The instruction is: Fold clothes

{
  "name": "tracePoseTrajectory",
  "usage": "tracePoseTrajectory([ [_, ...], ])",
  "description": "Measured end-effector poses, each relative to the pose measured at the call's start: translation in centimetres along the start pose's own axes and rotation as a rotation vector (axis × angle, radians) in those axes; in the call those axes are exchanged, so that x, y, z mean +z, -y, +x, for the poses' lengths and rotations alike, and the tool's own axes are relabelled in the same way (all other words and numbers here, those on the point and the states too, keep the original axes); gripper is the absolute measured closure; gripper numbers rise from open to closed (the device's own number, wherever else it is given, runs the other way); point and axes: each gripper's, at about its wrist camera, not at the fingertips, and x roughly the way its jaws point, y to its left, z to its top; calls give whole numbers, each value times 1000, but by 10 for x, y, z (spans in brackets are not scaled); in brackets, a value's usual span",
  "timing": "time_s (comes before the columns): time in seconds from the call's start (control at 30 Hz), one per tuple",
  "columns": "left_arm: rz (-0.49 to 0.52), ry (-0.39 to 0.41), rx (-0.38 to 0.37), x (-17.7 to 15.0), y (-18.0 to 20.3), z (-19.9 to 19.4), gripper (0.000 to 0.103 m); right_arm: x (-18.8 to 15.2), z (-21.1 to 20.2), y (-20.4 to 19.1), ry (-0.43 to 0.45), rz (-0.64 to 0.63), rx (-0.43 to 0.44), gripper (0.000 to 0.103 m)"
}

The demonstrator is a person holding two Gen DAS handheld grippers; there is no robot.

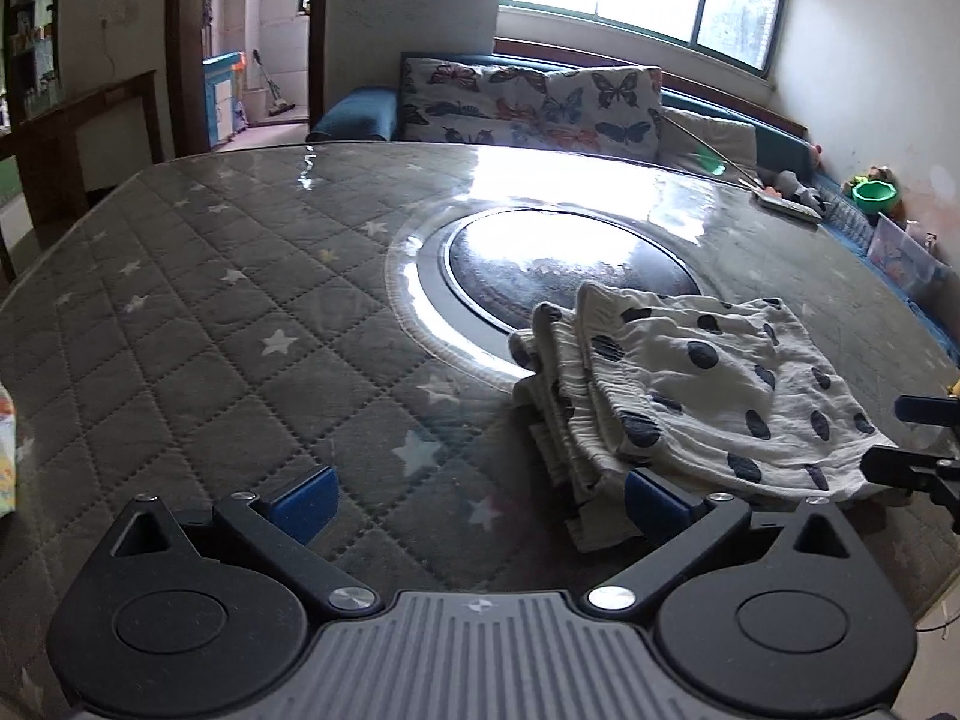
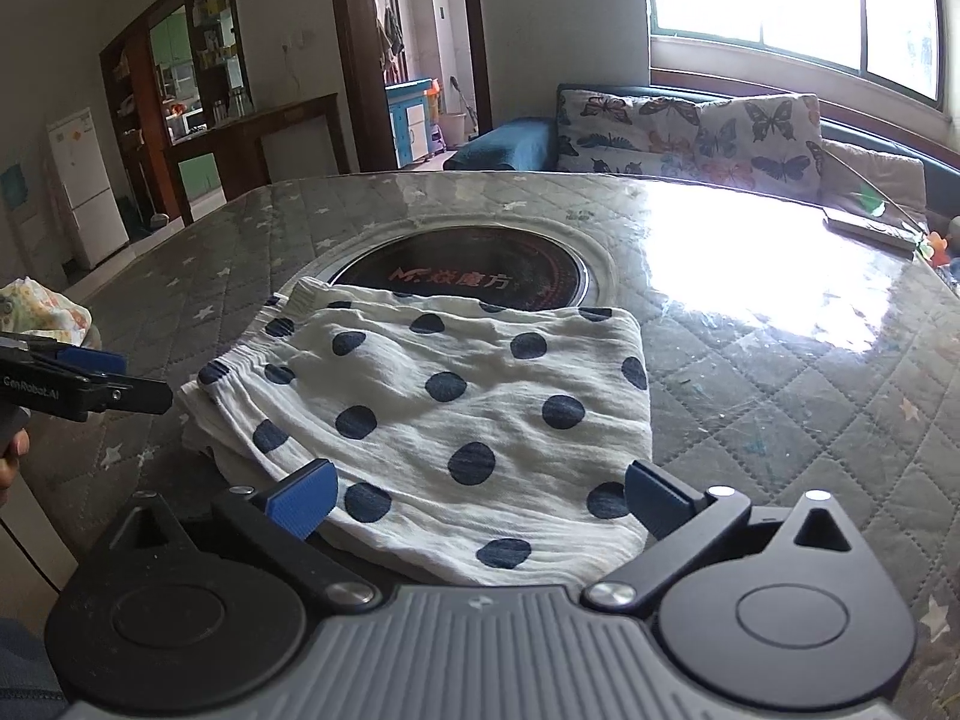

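Note:
A folded white garment with dark blue dots (image 1: 690,396) lies on the table, right of centre in the left wrist view. In the right wrist view the garment (image 2: 432,414) lies straight ahead, its elastic waistband to the left. My left gripper (image 1: 480,501) is open and empty, just left of the garment's near corner. It also shows at the left edge of the right wrist view (image 2: 114,384). My right gripper (image 2: 480,498) is open, its jaws either side of the garment's near edge. The right gripper shows at the right edge of the left wrist view (image 1: 918,438).
The table has a grey quilted star-pattern cover (image 1: 210,312) under glass, with a round black cooktop (image 2: 468,276) at its centre. Another cloth (image 2: 48,306) lies at the table's left edge. A flat object (image 2: 870,228) lies at the far right. A butterfly-cushioned sofa (image 1: 528,102) stands behind.

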Motion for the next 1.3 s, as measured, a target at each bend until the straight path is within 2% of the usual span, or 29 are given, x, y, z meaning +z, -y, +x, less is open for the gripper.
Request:
tracePoseTrajectory([
  [0.2,-26,-50,46,-7,-3,5,0,-2,-5,-4,16,6,-1,0],
  [0.43,-31,-118,60,-15,-6,18,0,-4,-9,-6,27,19,-6,0],
  [0.73,24,-137,100,-18,5,22,0,-7,-12,-6,36,37,-5,0],
  [1.3,16,-138,116,-18,6,26,0,-13,-16,-3,45,78,-8,0],
])
